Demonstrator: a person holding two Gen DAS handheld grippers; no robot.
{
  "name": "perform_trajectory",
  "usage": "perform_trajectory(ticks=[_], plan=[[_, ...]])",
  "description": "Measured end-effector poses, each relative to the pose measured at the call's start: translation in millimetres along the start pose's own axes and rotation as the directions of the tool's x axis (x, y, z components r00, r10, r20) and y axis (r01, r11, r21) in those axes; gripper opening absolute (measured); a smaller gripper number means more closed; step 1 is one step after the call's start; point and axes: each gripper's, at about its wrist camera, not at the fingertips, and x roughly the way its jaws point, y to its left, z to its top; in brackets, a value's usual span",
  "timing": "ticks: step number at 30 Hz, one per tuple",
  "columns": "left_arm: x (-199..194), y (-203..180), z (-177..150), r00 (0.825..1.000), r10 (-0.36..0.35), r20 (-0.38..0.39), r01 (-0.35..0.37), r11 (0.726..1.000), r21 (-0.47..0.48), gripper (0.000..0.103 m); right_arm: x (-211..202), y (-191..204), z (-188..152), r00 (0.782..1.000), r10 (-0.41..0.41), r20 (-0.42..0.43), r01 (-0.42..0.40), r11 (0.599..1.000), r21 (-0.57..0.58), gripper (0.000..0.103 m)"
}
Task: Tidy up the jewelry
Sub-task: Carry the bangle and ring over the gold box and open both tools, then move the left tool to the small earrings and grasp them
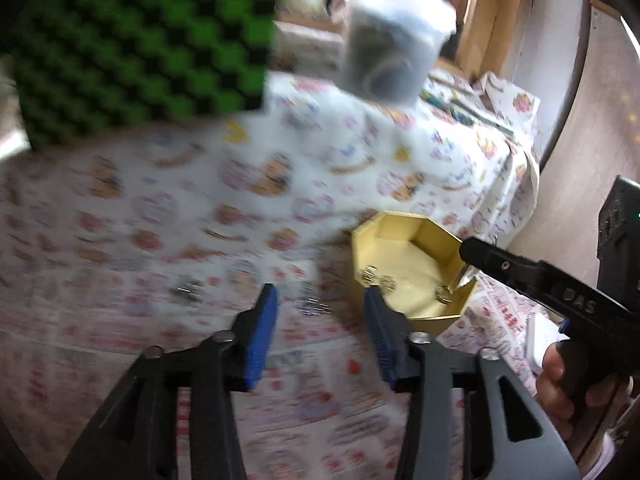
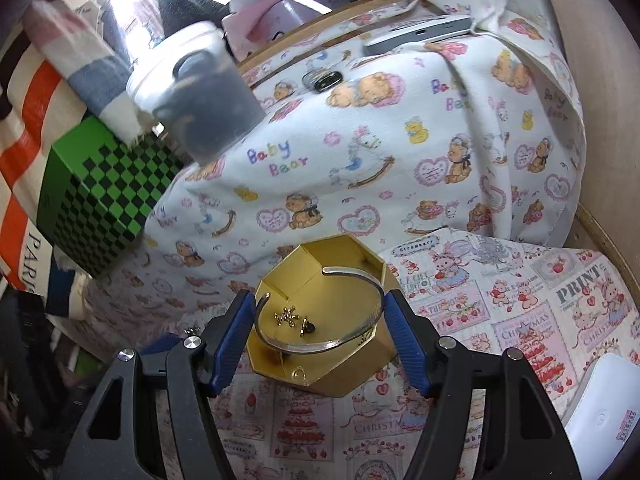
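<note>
The right gripper (image 2: 320,330) stands with its jaws wide apart over the gold box (image 2: 362,376), and a silver bangle (image 2: 320,346) lies between the blue pads (image 2: 234,344), resting across the rim of the box; whether either pad touches it cannot be told, so the bangle appears released, not clamped. Small earrings (image 2: 294,318) lie on the box floor inside the curve of the bangle. Judged from this, the step in hand is setting the bangle into the box: keep the jaws apart, lift straight up and clear of the bangle's open ends, and avoid dragging a pad along the rim, since the light box may slide on the printed cloth (image 2: 520,320). The left gripper (image 1: 320,322) is also open and holds nothing; it hovers beside the box above a small cluster of jewelry (image 1: 314,304) on the cloth, with another cluster (image 1: 188,292) farther left. That view is blurred; approach slowly and centre the nearer cluster between the pads before closing.
</note>
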Motion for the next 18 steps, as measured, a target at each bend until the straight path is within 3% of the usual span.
perform_trajectory(ticks=[1,3,7,14,18], plan=[[-5.7,3.3,-0.7,1.000,0.018,0.008,-0.018,1.000,0.006,0.061,0.8,0.3,-1.0,1.000,-0.002,-0.002,0.002,1.000,-0.004,0.069],[-15.1,10.6,-3.6,0.998,0.058,0.012,-0.058,0.998,0.003,0.061,2.8,2.1,-2.8,1.000,-0.012,-0.003,0.012,1.000,-0.016,0.069],[-30.7,30.1,-15.2,0.997,0.059,0.057,-0.056,0.997,-0.044,0.061,5.6,8.5,-4.7,0.998,-0.062,0.008,0.062,0.996,-0.060,0.069],[-38.6,56.3,-22.4,0.993,0.102,0.062,-0.097,0.991,-0.089,0.061,0.9,11.2,-5.1,0.995,-0.096,0.039,0.099,0.992,-0.083,0.069],[-46.2,61.7,-21.1,0.985,0.148,0.087,-0.141,0.987,-0.083,0.068,-6.3,21.7,-7.8,0.987,-0.125,0.098,0.138,0.981,-0.135,0.082]])
